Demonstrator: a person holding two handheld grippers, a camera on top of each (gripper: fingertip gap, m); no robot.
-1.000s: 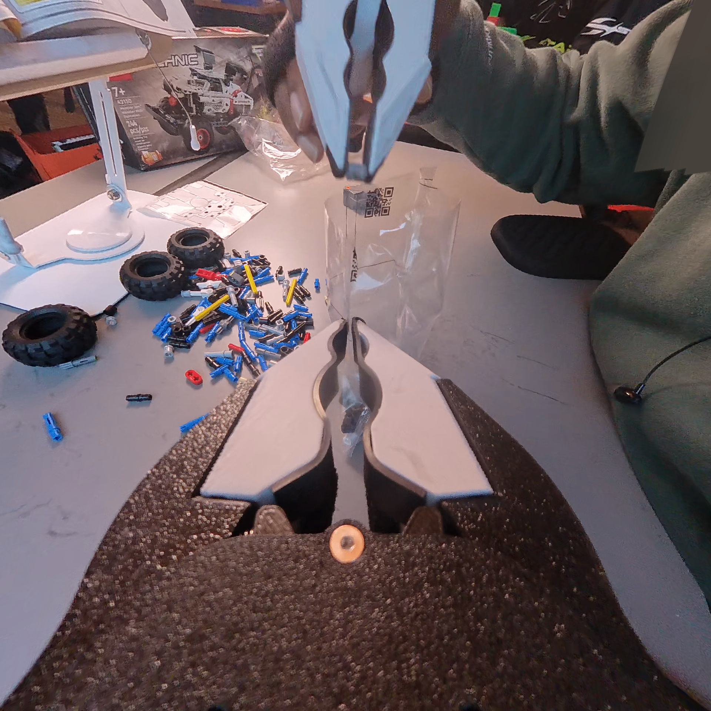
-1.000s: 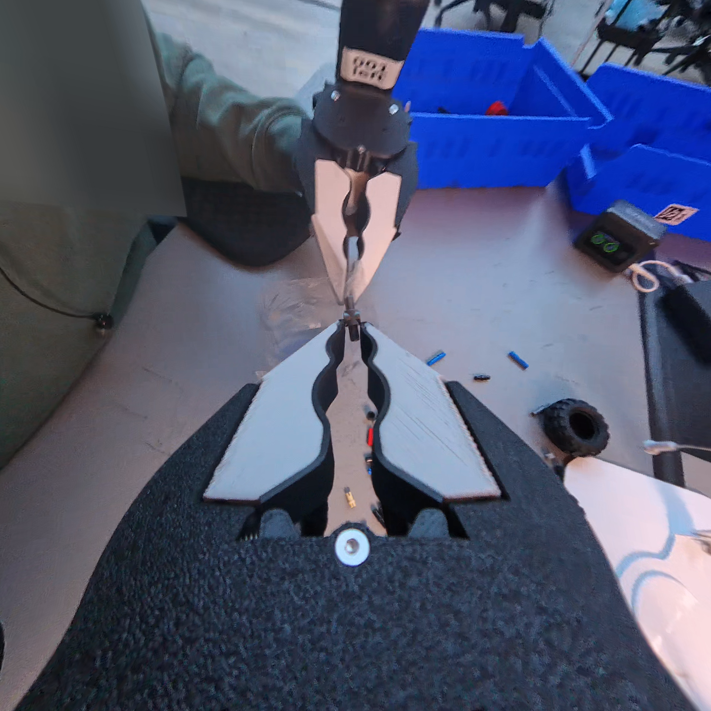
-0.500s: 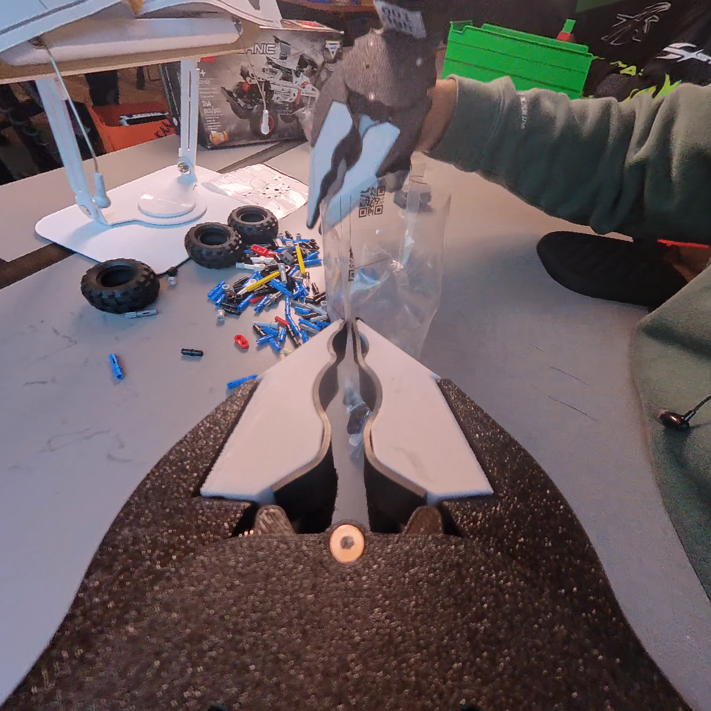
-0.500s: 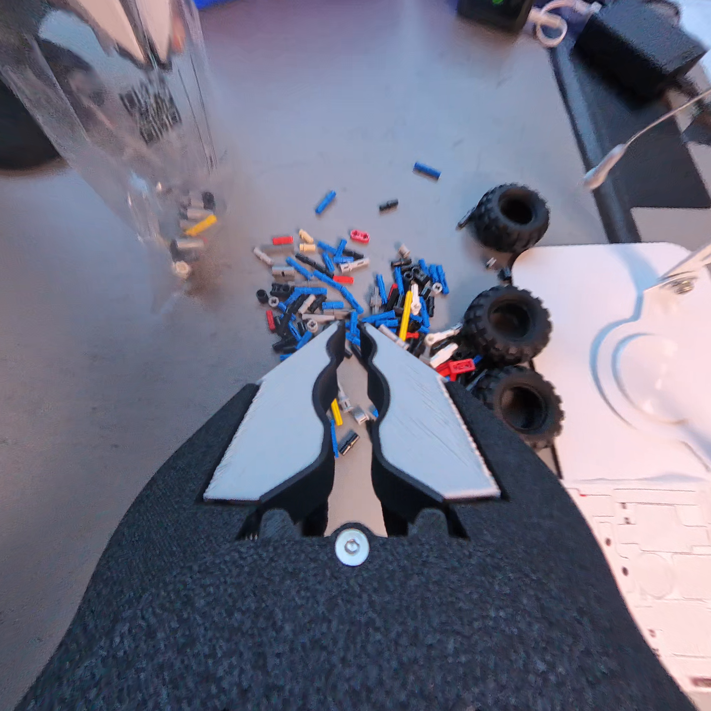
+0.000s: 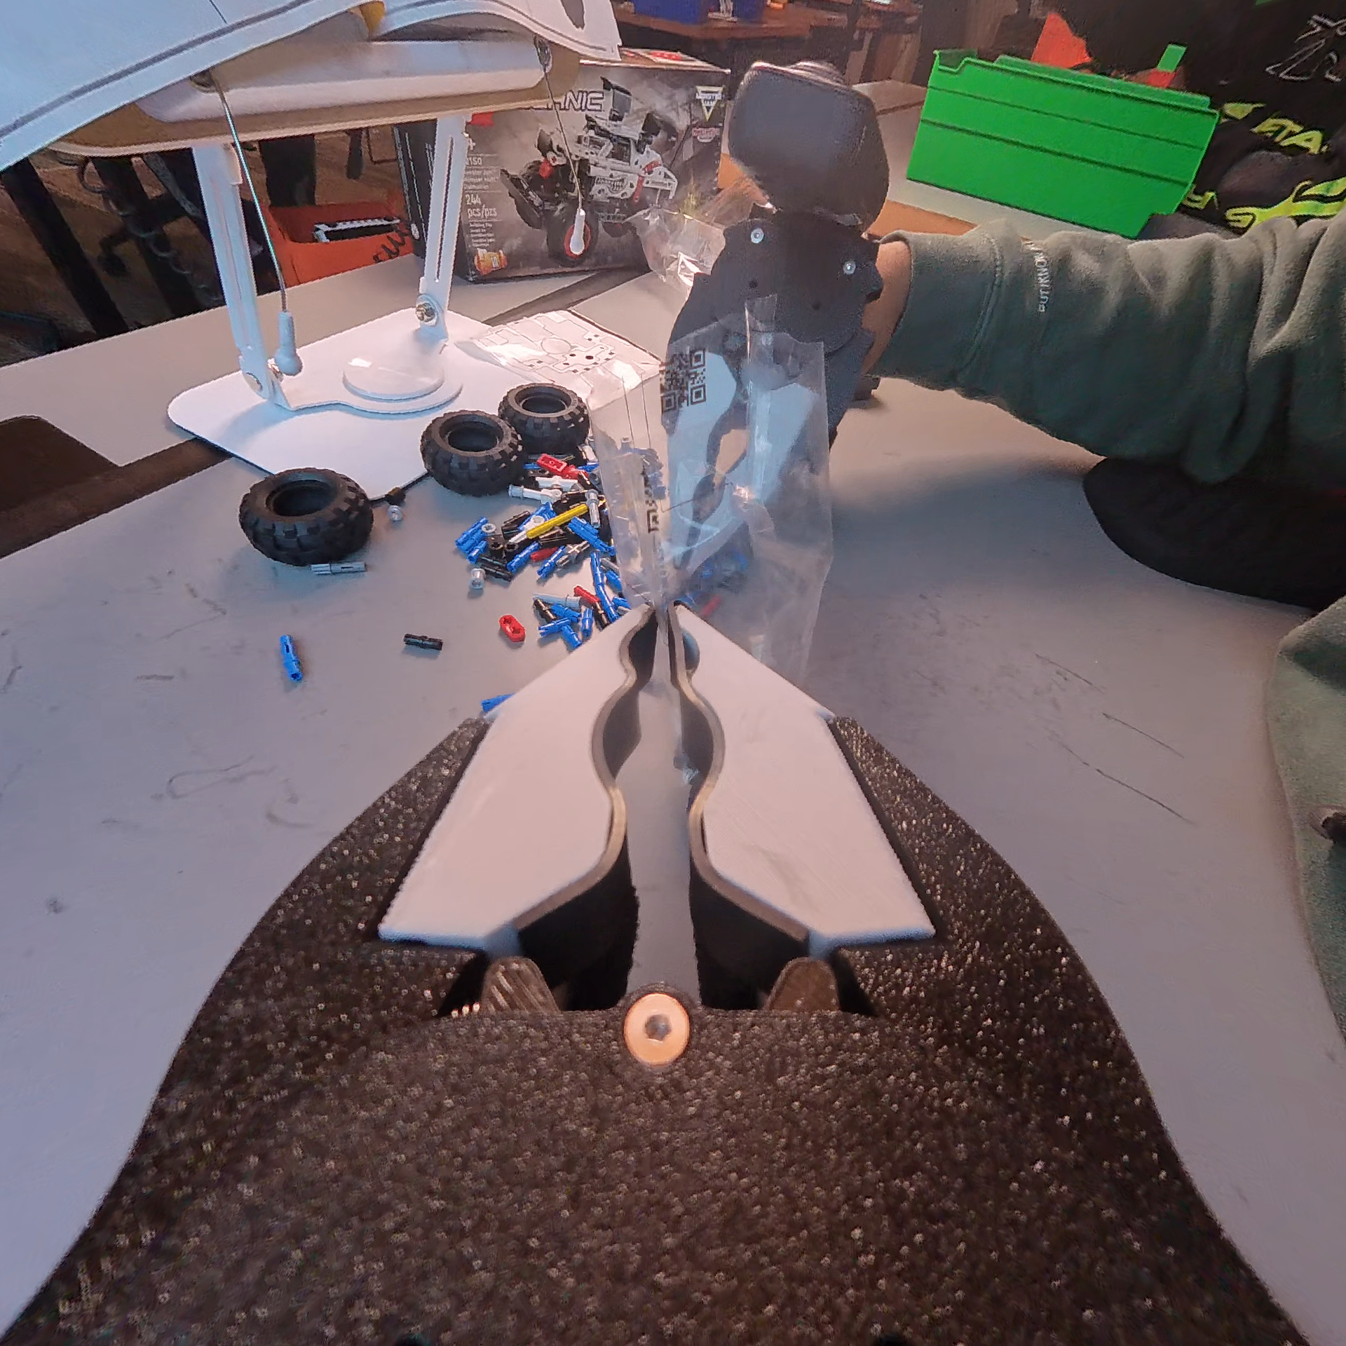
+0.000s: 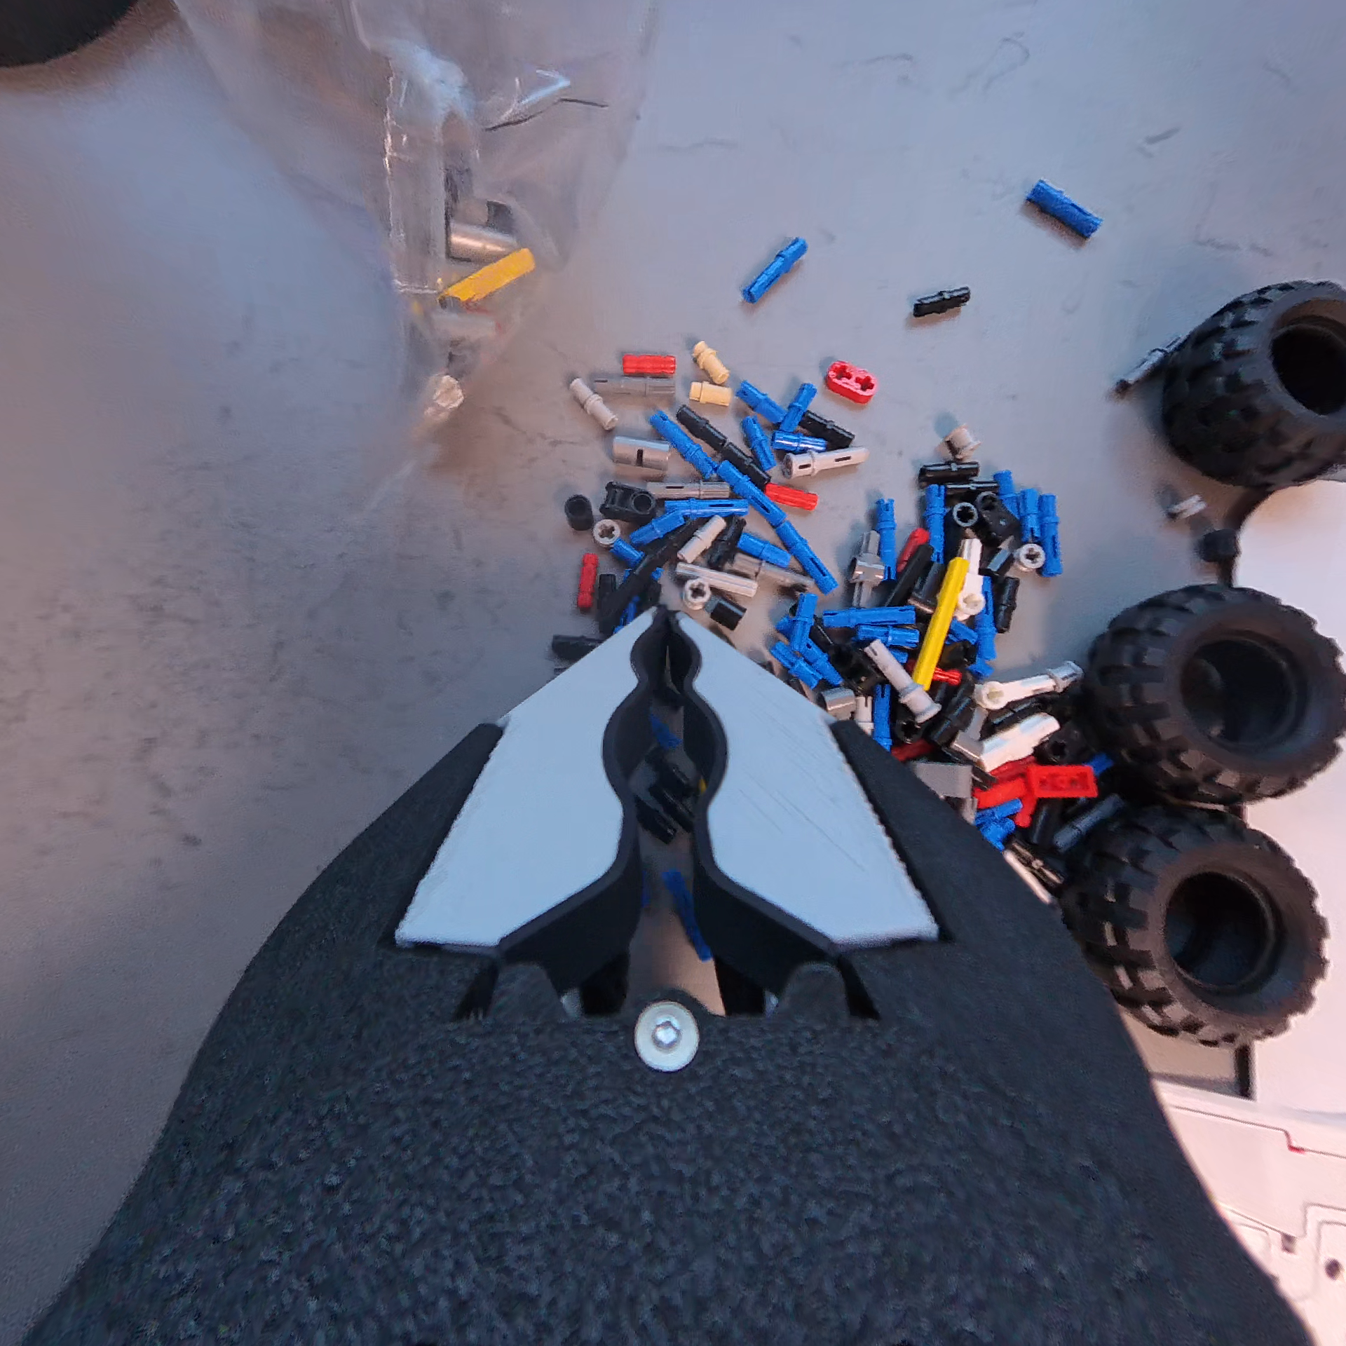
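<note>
The left gripper (image 5: 661, 619) pinched the bottom edge of a clear plastic bag (image 5: 717, 481), its tips closed on the film. Beyond the bag, the right gripper (image 6: 666, 619) hung with tips together, holding nothing, directly above a pile of small toy pins (image 6: 801, 553) on the grey table (image 6: 218, 583). Three black tyres (image 6: 1209, 692) lay just beside the pile.

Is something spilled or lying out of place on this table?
Yes. Many small plastic pins lie loose in a heap beside three black tyres. A few pieces remain in the clear bag that the left gripper pinches. Two blue pins lie apart.
</note>
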